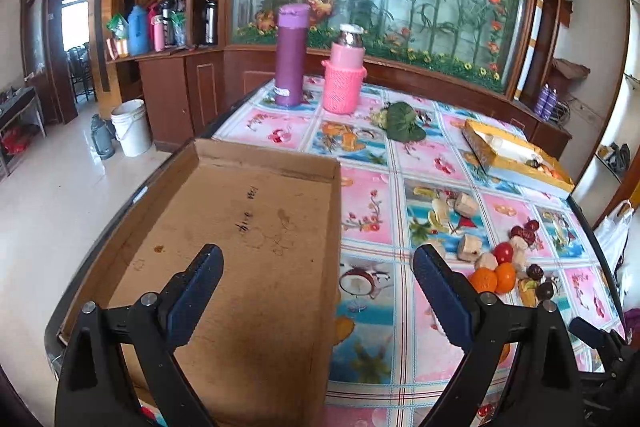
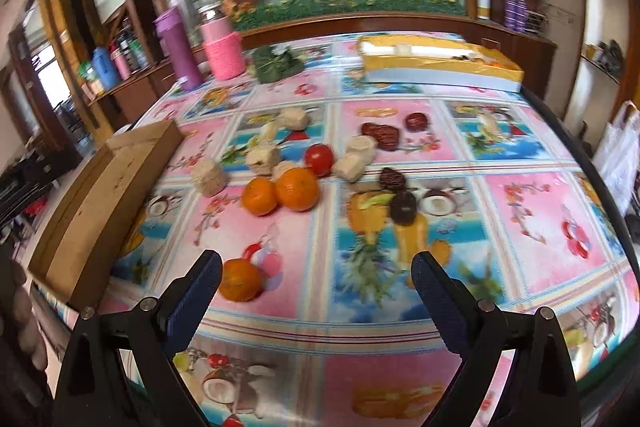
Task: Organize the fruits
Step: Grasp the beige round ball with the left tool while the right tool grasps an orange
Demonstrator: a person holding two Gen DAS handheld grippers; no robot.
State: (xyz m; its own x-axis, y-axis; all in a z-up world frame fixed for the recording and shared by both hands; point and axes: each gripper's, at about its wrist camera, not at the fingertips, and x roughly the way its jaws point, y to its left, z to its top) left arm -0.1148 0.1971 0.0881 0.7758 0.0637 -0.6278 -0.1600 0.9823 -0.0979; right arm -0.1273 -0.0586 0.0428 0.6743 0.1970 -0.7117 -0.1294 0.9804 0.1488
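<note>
The shallow cardboard tray (image 1: 224,227), filling the lower left of the left wrist view, lies bare with no fruit in it, so by my reading the sorting has hardly begun, though the yellow box (image 2: 440,65) at the upper right of the right wrist view seems to hold a few pieces already. Nearly all the fruit is loose on the tablecloth (image 2: 532,227): two oranges (image 2: 280,191) touching at centre, a third orange (image 2: 240,281) lower left, a tomato (image 2: 319,159) and dark dates (image 2: 384,137) among pale chunks. The left gripper (image 1: 318,261) and right gripper (image 2: 316,263) both stand spread wide, holding nothing.
</note>
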